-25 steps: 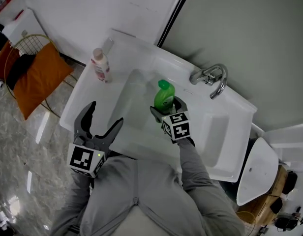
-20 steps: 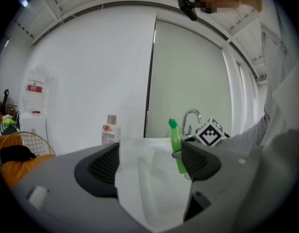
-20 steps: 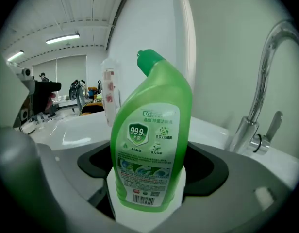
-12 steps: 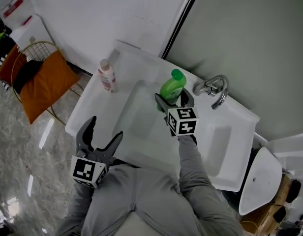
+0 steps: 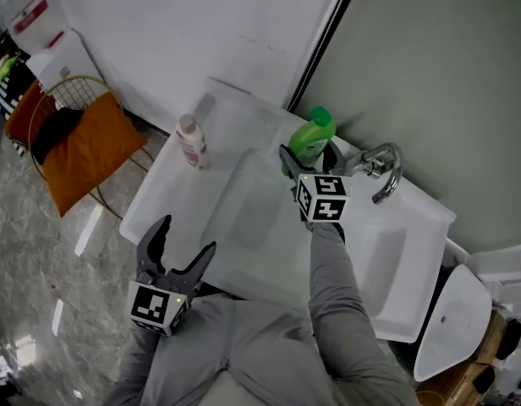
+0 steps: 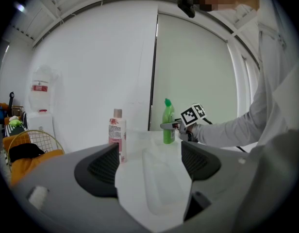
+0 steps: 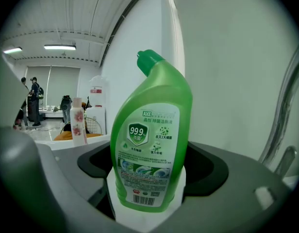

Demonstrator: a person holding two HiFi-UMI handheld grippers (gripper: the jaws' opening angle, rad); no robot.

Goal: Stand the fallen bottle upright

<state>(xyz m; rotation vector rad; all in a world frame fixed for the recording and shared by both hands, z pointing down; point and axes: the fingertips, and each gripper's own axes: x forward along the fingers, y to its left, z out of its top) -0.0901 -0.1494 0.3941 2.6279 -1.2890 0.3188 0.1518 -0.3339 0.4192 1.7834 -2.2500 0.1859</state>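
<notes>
Head view, right gripper [image 5: 309, 157] extended to the sink's [image 5: 425, 216] back rim beside the faucet [image 5: 382, 164], left gripper [image 5: 183, 242] low at the near edge, left gripper view, jaws spread wide, nothing between, right gripper view, jaws clamped on the green bottle [image 7: 152, 144] — upright, base seemingly on the rim, label facing camera.

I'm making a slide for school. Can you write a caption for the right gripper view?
Right gripper clamps a green plastic cleaner bottle upright, its white label facing the camera.

sink basin [image 5: 252, 218] open, faucet [image 5: 384, 166] close right of green bottle [image 5: 310, 139], pink bottle [image 5: 191, 142] at left rim
</notes>
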